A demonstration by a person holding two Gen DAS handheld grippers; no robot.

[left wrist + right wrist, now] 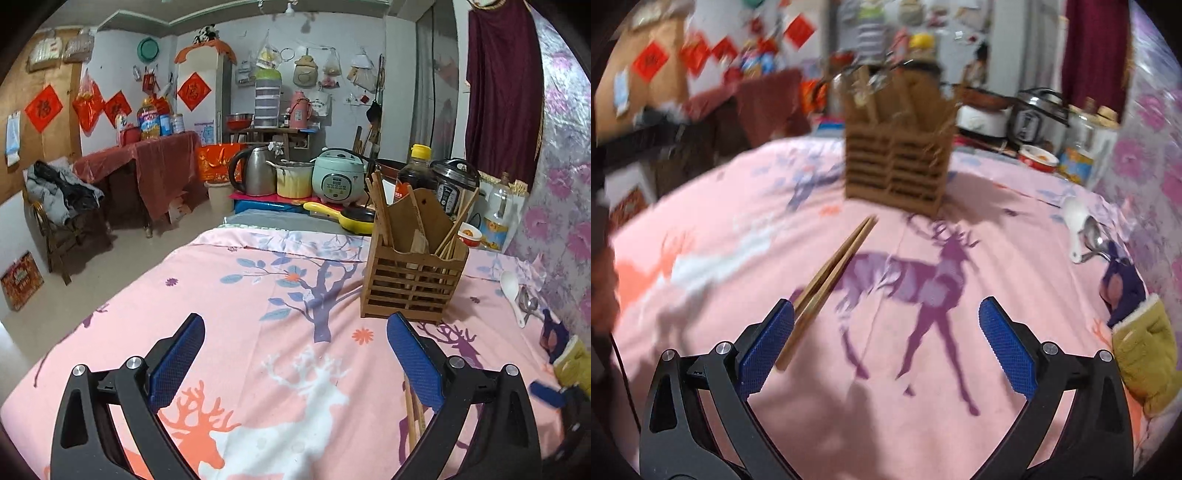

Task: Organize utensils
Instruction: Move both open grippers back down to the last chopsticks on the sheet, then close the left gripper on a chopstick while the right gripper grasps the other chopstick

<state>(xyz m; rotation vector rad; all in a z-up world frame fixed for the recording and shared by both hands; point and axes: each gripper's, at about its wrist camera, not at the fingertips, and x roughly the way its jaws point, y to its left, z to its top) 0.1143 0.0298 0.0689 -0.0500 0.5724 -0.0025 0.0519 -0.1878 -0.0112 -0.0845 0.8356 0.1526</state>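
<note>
Left gripper (295, 354) hovering over the pink deer-print cloth (258, 295), jaws spread wide, nothing between the blue pads (177, 365). Just ahead and right of its right finger, the slatted bamboo utensil holder (412, 284), standing upright on the cloth with wooden chopsticks (380, 210) and a flat wooden spatula-type piece poking out the top. Further right, near the flowery wall covering, a white ceramic spoon (511, 295) lying next to a metal spoon (528, 304), both flat on the cloth.

Over in the right wrist view, pretty blurry up top. Right gripper (886, 343) also released, jaws as wide apart as they go, empty. A loose pair of wooden chopsticks (834, 273) lying on the cloth, running diagonally from beside the left blue pad up toward the holder (897, 162); near end tucked right against that pad, can't tell if actually touching. Holder sitting dead ahead, well past the chopstick tips. Off to the right, white spoon (1076, 225) and metal spoon (1095, 236) again, then a purple and yellow fabric thing (1141, 343) at the edge, too unclear to name properly.
</note>
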